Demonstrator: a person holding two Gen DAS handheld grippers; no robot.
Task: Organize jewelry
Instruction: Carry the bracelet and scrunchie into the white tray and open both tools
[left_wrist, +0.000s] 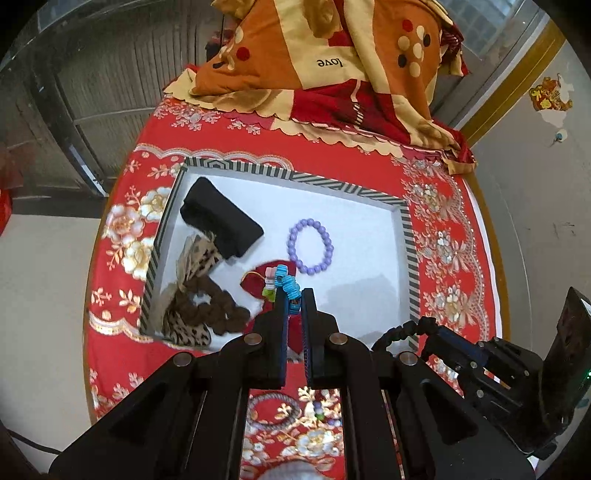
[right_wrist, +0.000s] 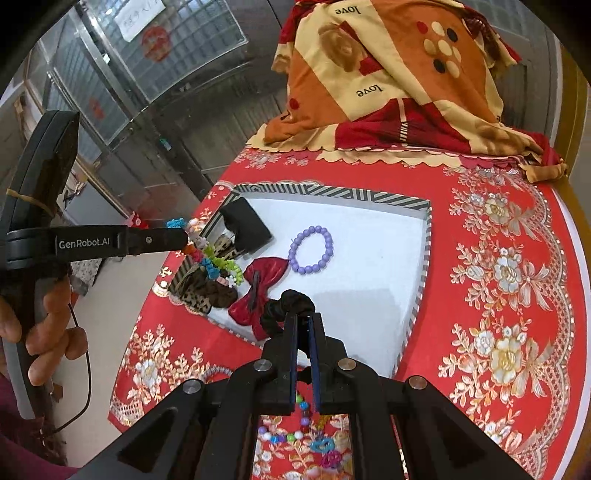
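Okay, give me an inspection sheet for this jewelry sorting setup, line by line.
Surface: red floral tablecloth.
Job's things: white tray with striped rim holds a purple bead bracelet, red velvet bow clip, black pouch, leopard-print fabric piece and brown scrunchie.
Clutter: orange patterned quilt piled at the far end; loose colourful beads near the table edge.
Grippers: left claw shut on a colourful bead string; right claw shut on a black scrunchie.
Cables: black cord hanging by the person's hand.
Surroundings: metal-framed glass panels, pale floor.
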